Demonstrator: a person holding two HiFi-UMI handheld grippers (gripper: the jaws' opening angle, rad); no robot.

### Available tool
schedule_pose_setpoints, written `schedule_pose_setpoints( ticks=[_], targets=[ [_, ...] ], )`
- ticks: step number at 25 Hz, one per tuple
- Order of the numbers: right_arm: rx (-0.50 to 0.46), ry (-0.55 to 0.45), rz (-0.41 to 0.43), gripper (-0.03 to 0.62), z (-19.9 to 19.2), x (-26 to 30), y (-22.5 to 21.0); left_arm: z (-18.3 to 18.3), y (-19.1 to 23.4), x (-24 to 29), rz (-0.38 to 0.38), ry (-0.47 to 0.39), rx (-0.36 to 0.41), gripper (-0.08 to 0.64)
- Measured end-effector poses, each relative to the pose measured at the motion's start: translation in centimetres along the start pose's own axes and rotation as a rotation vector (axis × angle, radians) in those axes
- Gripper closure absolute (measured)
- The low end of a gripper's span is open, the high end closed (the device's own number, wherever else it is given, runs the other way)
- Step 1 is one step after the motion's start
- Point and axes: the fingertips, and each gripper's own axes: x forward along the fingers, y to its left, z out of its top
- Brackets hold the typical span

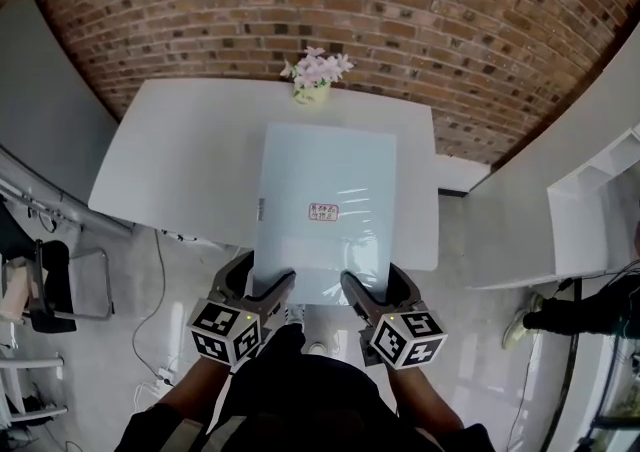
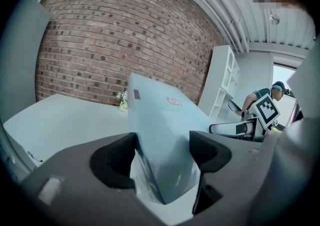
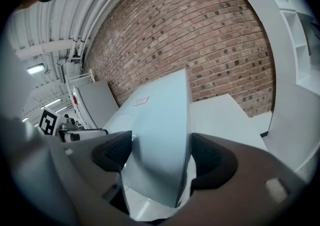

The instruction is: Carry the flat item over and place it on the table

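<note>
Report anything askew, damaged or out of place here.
Nothing stands out. The flat panel sits square over the white table, held at its near edge by the left tongs and right tongs. The flower pot stands upright.

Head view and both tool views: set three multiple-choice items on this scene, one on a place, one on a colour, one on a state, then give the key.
1. Where do the flowers stand?
A) on the floor
B) at the far edge of the table, near the brick wall
C) on a shelf

2. The label on the flat panel is
A) reddish
B) green
C) black

3. The flat panel is
A) lying on the floor
B) leaning on the wall
C) gripped at its near edge by the left tool and the right tool

Key: 1 B, the head view shows them by the bricks; 2 A, its print is reddish; 3 C, each tool view shows the panel between its jaws.
</note>
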Motion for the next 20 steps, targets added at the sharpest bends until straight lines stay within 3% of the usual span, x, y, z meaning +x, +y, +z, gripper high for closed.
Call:
schedule_pose_setpoints(
  ticks=[20],
  targets=[
    [0.088, 0.152, -0.073, 0.219, -0.1, 11.5, -4.9, -1.0, 8.4, 10.1, -0.025, 0.153, -0.094, 0.207]
  ],
)
